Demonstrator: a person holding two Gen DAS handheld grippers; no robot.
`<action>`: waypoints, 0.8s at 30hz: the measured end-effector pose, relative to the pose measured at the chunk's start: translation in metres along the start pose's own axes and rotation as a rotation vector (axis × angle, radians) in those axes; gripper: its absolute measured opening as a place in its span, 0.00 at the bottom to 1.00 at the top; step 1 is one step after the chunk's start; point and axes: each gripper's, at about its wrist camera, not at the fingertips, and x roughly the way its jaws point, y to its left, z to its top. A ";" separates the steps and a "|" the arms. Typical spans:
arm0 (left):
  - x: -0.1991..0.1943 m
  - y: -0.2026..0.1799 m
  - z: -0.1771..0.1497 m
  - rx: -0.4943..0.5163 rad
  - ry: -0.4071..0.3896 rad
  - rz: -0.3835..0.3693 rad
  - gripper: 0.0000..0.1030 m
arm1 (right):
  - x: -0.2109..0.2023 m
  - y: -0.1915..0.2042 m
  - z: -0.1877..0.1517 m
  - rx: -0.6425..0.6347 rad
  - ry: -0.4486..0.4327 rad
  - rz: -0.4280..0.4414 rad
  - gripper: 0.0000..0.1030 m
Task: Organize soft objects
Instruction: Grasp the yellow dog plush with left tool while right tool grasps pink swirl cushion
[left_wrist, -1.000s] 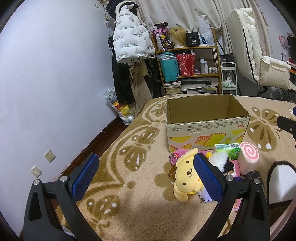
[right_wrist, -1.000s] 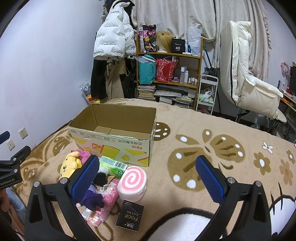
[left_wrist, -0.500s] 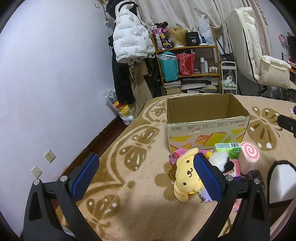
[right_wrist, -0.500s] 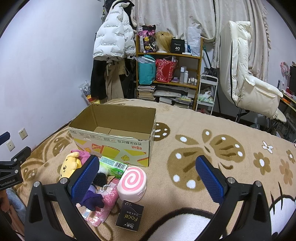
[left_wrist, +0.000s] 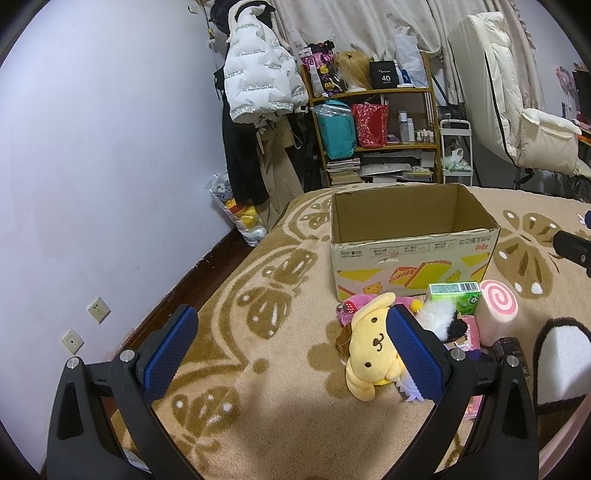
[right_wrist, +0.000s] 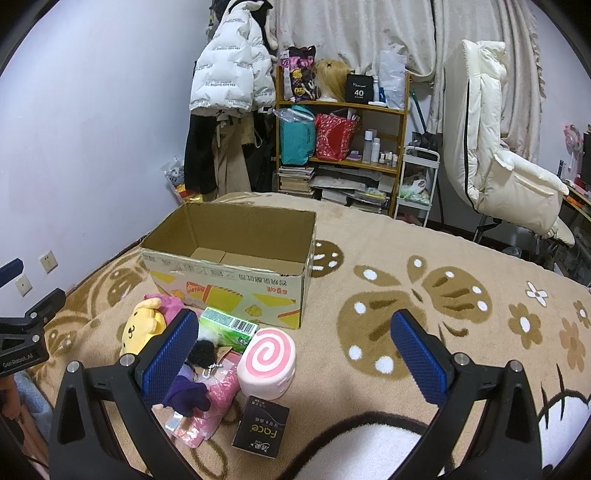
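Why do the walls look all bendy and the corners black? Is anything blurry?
Both wrist views come through a fisheye lens, which curves straight lines and leaves black corners. Left wrist view: the yellow plush dog and cardboard box look sharp. Right wrist view: the pink swirl roll is sharp too, in soft indoor light without glare.

An open cardboard box stands upright and empty on the beige blanket. Just before it lie a yellow dog plush, a pink plush, a pink swirl roll cushion and a purple doll, huddled together
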 end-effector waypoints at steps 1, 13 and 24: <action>0.000 0.000 0.000 0.001 0.003 -0.005 0.98 | 0.003 0.001 0.001 -0.004 0.006 0.000 1.00; 0.014 -0.006 0.011 0.011 0.037 -0.049 0.98 | 0.031 -0.002 0.000 0.039 0.052 0.022 1.00; 0.054 -0.027 0.026 0.083 0.069 -0.058 0.98 | 0.077 0.013 0.001 -0.020 0.129 0.029 1.00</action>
